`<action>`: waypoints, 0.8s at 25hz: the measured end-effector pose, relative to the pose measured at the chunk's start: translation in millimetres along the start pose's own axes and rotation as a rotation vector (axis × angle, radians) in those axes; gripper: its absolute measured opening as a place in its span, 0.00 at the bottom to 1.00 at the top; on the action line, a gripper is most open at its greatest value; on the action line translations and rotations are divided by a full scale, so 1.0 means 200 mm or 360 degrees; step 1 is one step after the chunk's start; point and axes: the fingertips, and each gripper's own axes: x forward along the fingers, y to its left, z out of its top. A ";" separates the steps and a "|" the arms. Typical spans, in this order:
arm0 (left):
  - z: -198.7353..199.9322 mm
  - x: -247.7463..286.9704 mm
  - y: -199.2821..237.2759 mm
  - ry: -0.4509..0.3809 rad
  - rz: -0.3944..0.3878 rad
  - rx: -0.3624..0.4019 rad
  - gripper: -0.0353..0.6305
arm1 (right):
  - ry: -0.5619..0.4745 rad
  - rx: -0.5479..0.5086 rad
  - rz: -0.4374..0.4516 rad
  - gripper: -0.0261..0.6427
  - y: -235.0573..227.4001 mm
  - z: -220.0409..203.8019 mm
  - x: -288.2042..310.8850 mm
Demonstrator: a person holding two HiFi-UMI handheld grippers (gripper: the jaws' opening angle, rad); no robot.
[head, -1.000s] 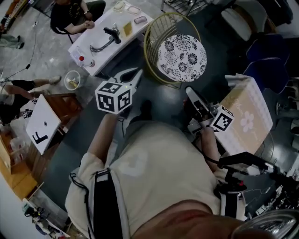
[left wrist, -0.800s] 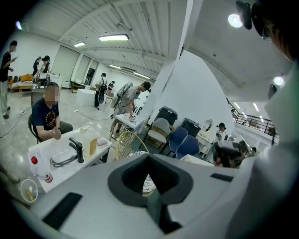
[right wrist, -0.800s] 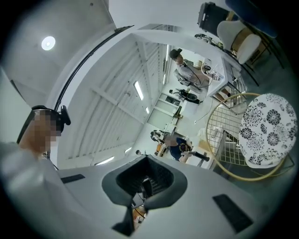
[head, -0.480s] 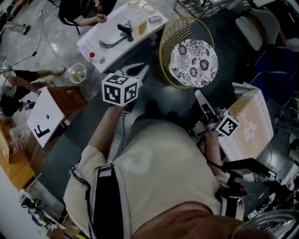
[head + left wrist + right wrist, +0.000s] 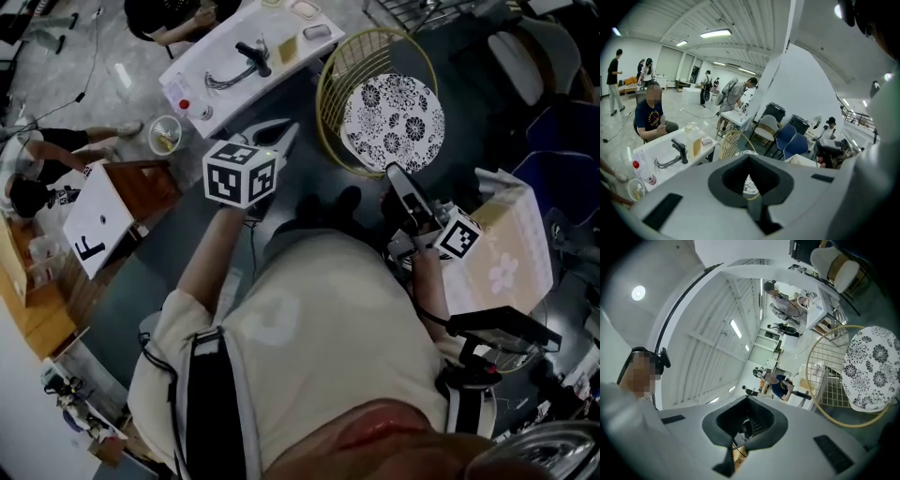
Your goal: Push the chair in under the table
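Left gripper (image 5: 278, 139) and right gripper (image 5: 396, 178), jaws pressed together, empty; wire chair (image 5: 389, 111) ahead of both tips. Advisable: even two-point contact on its rim, steady straight push.

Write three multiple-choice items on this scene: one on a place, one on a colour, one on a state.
1. In the head view, where does the gold wire chair stand relative to the white table with the black faucet?
A. on top of it
B. to its right
C. to its left

2. The chair's round seat cushion is:
A. plain red
B. black-and-white floral
C. blue striped

3. The left gripper is:
A. shut and empty
B. wide open
C. shut on the chair's wire

Answers: 1 B, the chair sits just past the table's right end. 2 B, dark flowers cover a white ground. 3 A, the left gripper view shows its jaws meeting with nothing between them.
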 end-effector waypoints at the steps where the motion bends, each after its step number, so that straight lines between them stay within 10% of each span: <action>1: 0.01 0.01 -0.01 0.0003 0.0018 0.0000 0.06 | 0.0005 -0.0003 0.0026 0.05 0.00 0.04 0.00; 20: 0.09 0.41 -0.19 0.0203 0.0271 0.0148 0.06 | -0.0103 0.0047 0.0167 0.05 -0.23 0.52 -0.35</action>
